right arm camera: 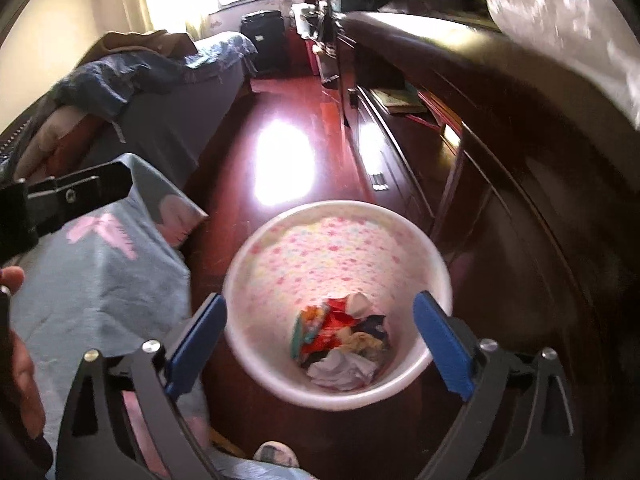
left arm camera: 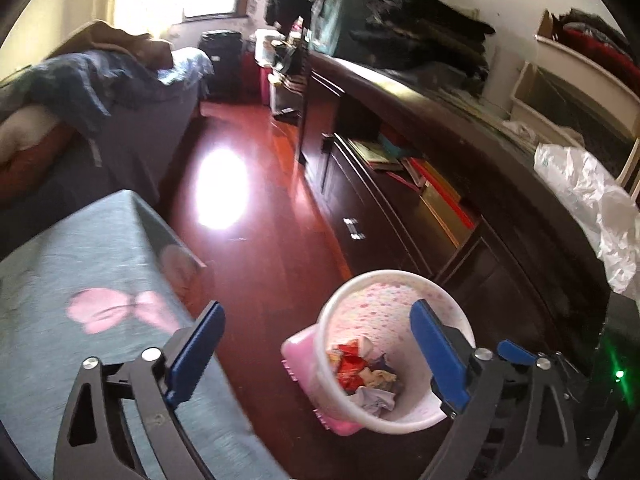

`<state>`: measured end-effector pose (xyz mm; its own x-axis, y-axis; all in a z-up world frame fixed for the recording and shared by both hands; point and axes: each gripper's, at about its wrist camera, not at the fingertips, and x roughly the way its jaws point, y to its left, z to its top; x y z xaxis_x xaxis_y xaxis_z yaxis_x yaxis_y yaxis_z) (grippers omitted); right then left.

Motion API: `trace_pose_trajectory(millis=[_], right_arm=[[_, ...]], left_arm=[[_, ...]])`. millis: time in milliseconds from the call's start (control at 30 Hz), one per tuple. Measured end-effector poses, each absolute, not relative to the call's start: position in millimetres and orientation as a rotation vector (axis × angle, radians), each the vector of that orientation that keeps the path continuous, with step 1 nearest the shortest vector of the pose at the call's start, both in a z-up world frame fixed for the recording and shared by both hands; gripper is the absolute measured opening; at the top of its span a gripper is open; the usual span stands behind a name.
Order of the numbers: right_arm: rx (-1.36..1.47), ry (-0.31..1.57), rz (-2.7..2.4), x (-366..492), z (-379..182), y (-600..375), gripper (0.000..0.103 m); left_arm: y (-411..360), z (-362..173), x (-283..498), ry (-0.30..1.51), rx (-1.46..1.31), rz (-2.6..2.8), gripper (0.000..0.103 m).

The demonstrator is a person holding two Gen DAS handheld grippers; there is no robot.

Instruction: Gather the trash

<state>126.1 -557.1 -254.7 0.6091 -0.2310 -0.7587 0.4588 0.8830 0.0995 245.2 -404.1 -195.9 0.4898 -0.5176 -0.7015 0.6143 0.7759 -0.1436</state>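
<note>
From the left wrist we look down past our left gripper (left arm camera: 316, 344), its blue fingers (left arm camera: 196, 344) spread wide with nothing between them. Below and to the right stands the white bin (left arm camera: 352, 292) with a speckled pink lining, on the red wooden floor (left arm camera: 256, 248), just beside the dark cabinet (left arm camera: 460, 184). Crumpled trash (left arm camera: 364, 372) in red, yellow and white lies at its bottom. A pink object (left arm camera: 300, 354) presses against the bin's left side. At left the grey-blue cloth (left arm camera: 80, 264) with a pink bow print covers a surface, and a crinkled plastic bag (left arm camera: 588, 200) sits on the cabinet top at right. Now the right wrist: our right gripper (right arm camera: 320, 342) hangs directly over the same bin (right arm camera: 256, 248), jaws wide apart and empty, and the trash (right arm camera: 344, 340) shows between the two blue fingers (right arm camera: 444, 344). The left gripper's black body (right arm camera: 72, 196) pokes in from the left edge above the cloth (right arm camera: 100, 280), with part of a hand (right arm camera: 20, 364) below it.
</note>
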Motion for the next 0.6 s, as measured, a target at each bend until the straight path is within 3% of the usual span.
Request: trace_pose_trajectory(millis=[600], right_arm=[[0.111,0.717,-0.108,117.4,-164.8,-342.1,0.1]], left_arm=[[-147.6,-119.5,182.4,0.648,-0.023,-0.136,0.099]])
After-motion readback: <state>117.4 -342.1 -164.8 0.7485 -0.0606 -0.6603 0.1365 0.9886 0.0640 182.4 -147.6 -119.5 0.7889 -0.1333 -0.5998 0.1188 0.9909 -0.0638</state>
